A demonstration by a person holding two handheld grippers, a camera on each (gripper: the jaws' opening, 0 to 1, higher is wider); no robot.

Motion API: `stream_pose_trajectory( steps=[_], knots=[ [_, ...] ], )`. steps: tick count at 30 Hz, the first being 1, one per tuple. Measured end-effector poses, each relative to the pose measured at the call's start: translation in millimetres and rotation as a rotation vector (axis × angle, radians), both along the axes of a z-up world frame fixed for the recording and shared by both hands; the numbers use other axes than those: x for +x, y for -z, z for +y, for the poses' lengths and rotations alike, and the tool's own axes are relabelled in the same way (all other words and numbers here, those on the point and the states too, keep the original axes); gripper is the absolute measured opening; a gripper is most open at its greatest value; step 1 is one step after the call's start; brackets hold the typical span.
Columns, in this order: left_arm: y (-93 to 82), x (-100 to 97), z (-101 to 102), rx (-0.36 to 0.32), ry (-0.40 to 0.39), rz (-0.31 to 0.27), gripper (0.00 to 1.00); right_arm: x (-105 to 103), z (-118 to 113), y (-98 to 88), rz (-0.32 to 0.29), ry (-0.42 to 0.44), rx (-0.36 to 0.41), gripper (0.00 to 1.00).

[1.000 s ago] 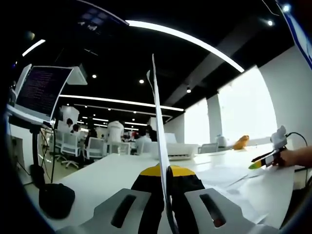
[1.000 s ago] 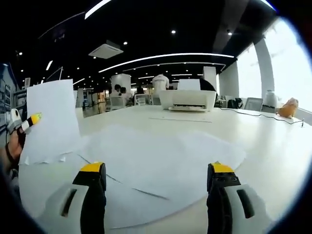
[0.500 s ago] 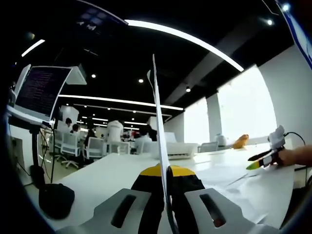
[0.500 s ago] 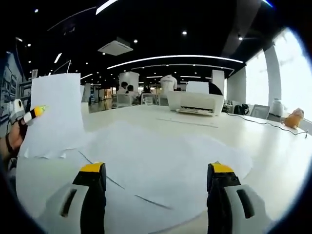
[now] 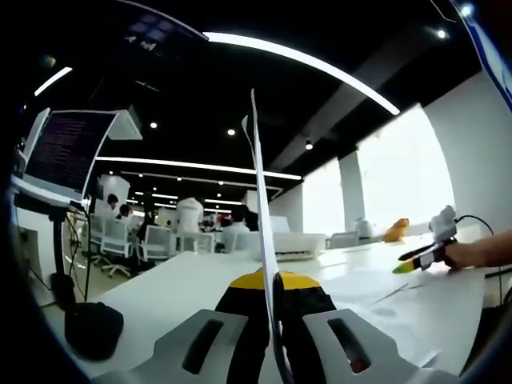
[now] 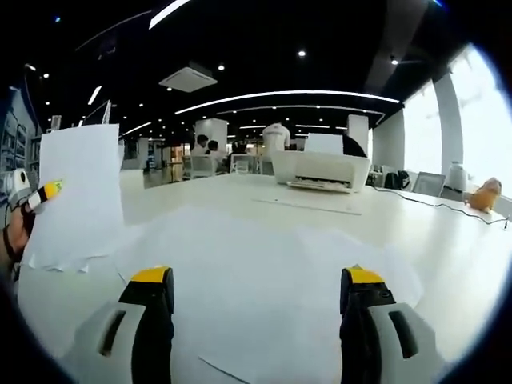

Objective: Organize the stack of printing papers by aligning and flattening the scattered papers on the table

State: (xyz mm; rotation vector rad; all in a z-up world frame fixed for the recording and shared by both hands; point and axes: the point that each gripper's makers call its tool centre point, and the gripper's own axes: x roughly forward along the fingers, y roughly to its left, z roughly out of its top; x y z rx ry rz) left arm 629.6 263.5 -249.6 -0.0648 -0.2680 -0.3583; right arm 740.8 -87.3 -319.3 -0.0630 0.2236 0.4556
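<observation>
My left gripper (image 5: 272, 292) is shut on a white paper stack (image 5: 262, 216) that I see edge-on, standing upright between the yellow-tipped jaws. In the right gripper view the same held stack (image 6: 76, 196) stands at the left, with the left gripper (image 6: 36, 196) and a hand beside it. My right gripper (image 6: 258, 288) is open just above several scattered white sheets (image 6: 264, 264) lying flat on the white table (image 6: 448, 240). In the left gripper view the right gripper (image 5: 416, 254) hovers at the right over those sheets (image 5: 376, 292).
A white printer (image 6: 320, 168) sits far across the table, with a cable (image 6: 424, 198) and an orange toy (image 6: 480, 192) to the right. A laptop on a stand (image 5: 68, 152) and a dark mouse (image 5: 92, 328) are on the left. People sit at desks in the background.
The right gripper has moved forward over the scattered sheets, so they fill more of its view. The left gripper still holds the upright stack, barely moved.
</observation>
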Motion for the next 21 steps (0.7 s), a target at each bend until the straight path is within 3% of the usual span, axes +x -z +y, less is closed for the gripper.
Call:
stream_pose_trajectory(
  steps=[10,21],
  knots=[
    [0.2,0.5,0,0.000,0.004,0.000,0.07,45,3,-4.4,0.002,-0.014,-0.012,0.81],
    [0.9,1.7,0,-0.001,0.009,0.003,0.06,64,11,-4.4,-0.005,-0.036,0.000,0.81]
  ],
)
